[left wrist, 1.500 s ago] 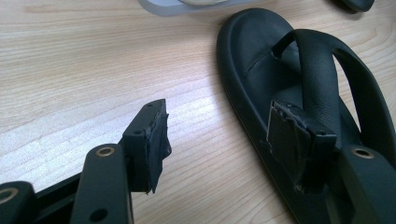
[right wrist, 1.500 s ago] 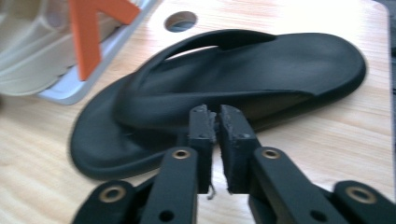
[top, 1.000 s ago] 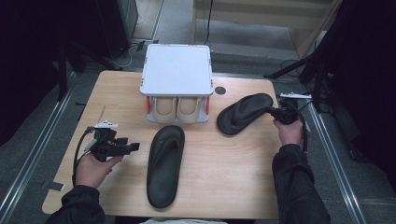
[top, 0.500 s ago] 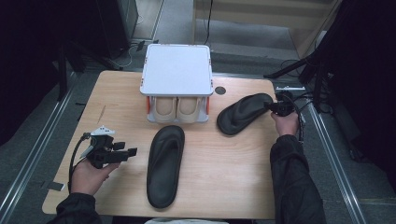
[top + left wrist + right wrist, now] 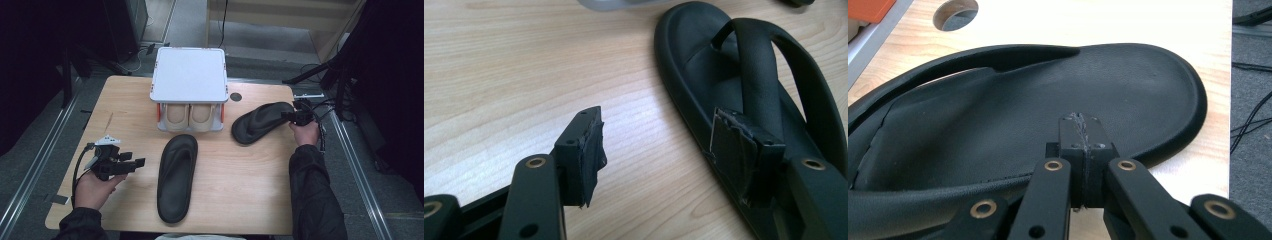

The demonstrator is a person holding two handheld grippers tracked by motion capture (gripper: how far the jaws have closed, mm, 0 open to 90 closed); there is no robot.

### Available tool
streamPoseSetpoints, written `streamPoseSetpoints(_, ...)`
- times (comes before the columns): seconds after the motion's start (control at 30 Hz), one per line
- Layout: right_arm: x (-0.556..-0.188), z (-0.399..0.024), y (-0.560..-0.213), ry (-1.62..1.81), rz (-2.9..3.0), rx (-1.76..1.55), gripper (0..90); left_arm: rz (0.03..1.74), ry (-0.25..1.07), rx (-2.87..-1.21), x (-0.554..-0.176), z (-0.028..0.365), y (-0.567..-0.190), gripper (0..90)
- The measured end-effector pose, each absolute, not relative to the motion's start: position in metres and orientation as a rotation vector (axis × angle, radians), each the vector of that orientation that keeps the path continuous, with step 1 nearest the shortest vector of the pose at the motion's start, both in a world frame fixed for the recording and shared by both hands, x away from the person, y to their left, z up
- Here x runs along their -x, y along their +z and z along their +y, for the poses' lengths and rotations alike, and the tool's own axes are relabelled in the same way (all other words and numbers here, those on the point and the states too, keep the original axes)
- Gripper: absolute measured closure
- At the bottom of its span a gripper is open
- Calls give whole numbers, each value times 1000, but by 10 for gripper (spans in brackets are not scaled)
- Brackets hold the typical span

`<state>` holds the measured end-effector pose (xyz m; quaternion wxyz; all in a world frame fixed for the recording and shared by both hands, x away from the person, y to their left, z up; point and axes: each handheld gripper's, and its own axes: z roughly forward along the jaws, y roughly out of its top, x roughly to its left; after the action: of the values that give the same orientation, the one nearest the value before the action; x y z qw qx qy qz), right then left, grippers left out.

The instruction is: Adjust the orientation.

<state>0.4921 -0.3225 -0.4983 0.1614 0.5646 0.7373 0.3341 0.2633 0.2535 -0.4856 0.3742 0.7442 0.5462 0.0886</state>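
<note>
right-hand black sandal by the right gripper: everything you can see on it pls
The right sandal is a black thong sandal, matte and rubbery-looking, with a raised rim around the footbed and straps toward its left end. It lies sole-down and slanted on the wooden table, right of the white shoe rack, apart from it. The right gripper, jaws shut together, is at its heel edge; whether it pinches the rim is unclear.

Wooden table [image 5: 260, 175], grey floor [image 5: 30, 165], dark surroundings
</note>
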Motion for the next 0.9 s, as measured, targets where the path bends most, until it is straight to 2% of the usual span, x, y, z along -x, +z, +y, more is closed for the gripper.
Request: streamPoseSetpoints(0.9, -425, -317, -497, 907, 2178, -1551, 900, 1309, 195, -1943, -296, 243, -479, 384)
